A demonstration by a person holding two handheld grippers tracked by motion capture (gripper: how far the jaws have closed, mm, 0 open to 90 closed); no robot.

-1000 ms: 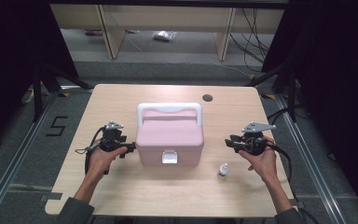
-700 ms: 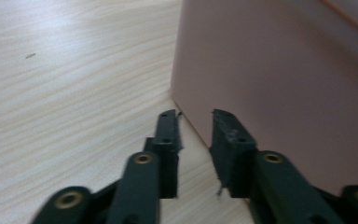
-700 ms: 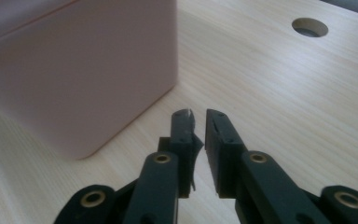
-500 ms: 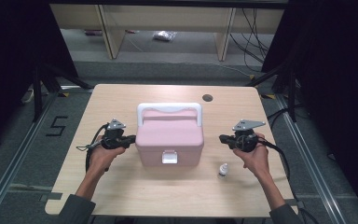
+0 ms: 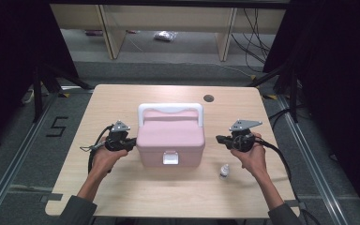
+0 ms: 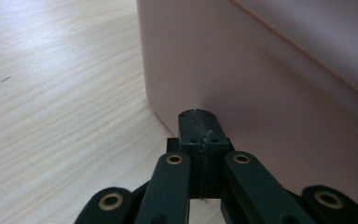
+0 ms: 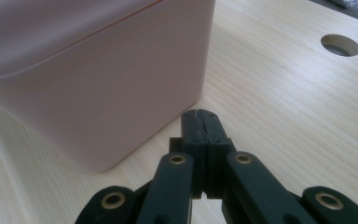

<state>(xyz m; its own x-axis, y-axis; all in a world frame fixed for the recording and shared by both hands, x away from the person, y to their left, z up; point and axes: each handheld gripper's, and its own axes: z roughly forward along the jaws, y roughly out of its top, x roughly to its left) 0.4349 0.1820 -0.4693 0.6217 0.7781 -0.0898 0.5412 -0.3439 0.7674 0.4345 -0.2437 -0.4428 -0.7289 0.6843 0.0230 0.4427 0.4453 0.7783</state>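
Note:
A pink lidded box (image 5: 170,136) with a white handle (image 5: 170,108) and a white front latch (image 5: 170,157) stands mid-table. My left gripper (image 5: 133,143) lies level at the box's left side, pointing at it. In the left gripper view its jaws (image 6: 197,114) are shut with nothing between them, and the tip is right at the box's wall (image 6: 270,84); I cannot tell if it touches. My right gripper (image 5: 218,138) points at the box's right side from a short gap away. Its jaws (image 7: 200,114) are shut and empty, near the box's corner (image 7: 98,84).
A small clear bottle (image 5: 224,171) with a white cap stands on the wooden table (image 5: 262,197), in front of the right hand. A round cable hole (image 5: 209,98) sits near the table's far edge, also in the right gripper view (image 7: 340,45). Dark frames and cables flank the table.
The right hand has moved leftward and slightly farther up the table, toward the box's right side. The left hand has stayed beside the box.

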